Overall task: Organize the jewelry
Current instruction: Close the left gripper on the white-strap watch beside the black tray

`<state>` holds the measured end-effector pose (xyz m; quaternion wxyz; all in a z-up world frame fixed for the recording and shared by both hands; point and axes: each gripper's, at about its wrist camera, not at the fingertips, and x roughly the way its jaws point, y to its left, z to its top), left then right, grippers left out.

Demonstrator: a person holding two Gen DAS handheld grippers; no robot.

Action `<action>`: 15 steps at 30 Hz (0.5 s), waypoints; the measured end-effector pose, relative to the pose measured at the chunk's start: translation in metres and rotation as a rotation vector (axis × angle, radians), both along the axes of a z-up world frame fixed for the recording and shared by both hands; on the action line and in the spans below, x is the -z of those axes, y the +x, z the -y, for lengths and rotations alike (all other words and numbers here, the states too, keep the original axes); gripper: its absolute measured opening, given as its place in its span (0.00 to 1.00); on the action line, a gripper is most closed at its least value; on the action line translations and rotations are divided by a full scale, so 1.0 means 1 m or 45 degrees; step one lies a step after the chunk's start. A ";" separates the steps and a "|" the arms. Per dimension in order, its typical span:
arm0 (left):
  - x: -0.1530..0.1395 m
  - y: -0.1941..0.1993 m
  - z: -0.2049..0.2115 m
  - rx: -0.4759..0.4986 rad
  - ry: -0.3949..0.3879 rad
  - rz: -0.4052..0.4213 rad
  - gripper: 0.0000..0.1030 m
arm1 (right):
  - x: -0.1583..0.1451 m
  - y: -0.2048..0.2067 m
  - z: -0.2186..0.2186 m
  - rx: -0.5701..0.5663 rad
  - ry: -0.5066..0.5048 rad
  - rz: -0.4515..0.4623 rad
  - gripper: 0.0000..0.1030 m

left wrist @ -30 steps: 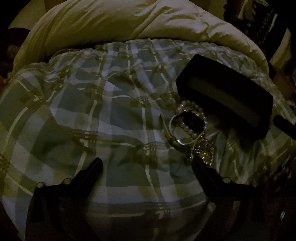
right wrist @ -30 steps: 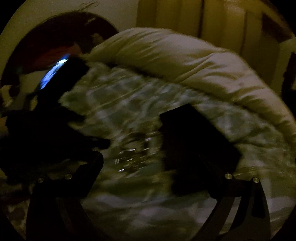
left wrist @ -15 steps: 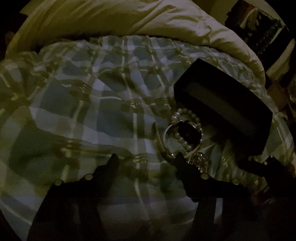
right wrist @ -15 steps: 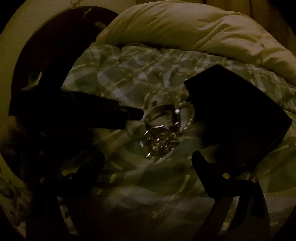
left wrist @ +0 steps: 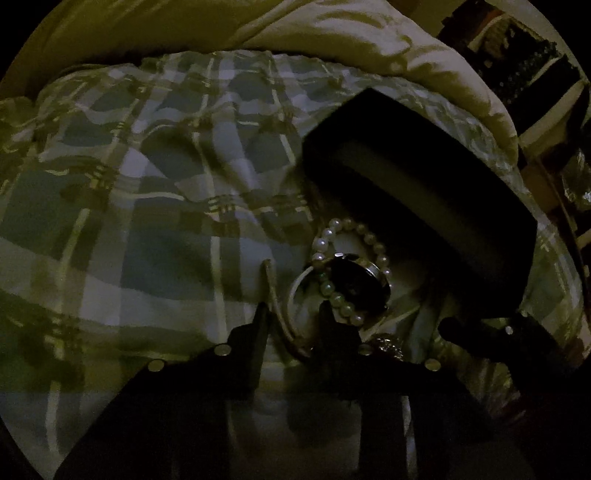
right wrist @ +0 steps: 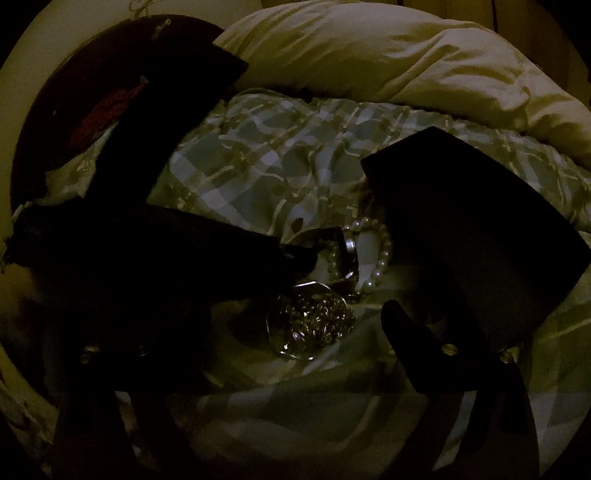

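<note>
Fingers [left wrist: 261, 325] of left gripper [left wrist: 293, 314] narrowed around a thin bangle [left wrist: 279, 314].

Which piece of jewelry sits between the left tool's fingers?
The thin pale bangle, a plain curved band; the pearl bracelet and dark watch lie beyond.

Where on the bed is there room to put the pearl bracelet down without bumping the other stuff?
The wide plaid blanket left of the jewelry pile, below the cream comforter, lies bare. It is crowded by the black box: the pearl bracelet, the watch and a sparkly piece bunch together there, with the left gripper among them.
</note>
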<state>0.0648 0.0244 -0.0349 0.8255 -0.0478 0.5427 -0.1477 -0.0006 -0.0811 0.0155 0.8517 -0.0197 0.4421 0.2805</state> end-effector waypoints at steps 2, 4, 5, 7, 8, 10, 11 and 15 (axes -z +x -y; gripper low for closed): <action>0.003 0.001 0.002 0.003 0.019 0.005 0.24 | -0.006 -0.004 0.001 -0.012 0.029 -0.003 0.79; 0.003 0.002 0.004 0.006 0.024 0.014 0.23 | -0.008 -0.007 -0.001 -0.031 0.054 -0.019 0.79; 0.003 0.002 0.003 0.006 0.024 0.015 0.22 | -0.006 -0.006 -0.003 -0.029 0.052 -0.037 0.79; 0.003 0.002 0.002 -0.003 0.018 0.019 0.19 | 0.001 0.000 -0.006 0.006 0.032 -0.078 0.79; 0.003 0.003 0.001 -0.010 0.013 0.021 0.18 | 0.003 0.002 -0.006 0.019 0.020 -0.091 0.79; 0.004 0.002 0.000 -0.020 -0.004 0.026 0.15 | 0.010 0.009 -0.011 0.039 -0.031 -0.129 0.79; 0.003 0.002 -0.001 -0.022 -0.008 0.028 0.13 | 0.015 0.011 -0.013 0.048 -0.060 -0.141 0.79; 0.003 0.000 -0.004 -0.030 -0.030 0.033 0.11 | 0.030 0.016 -0.010 0.106 -0.104 -0.182 0.73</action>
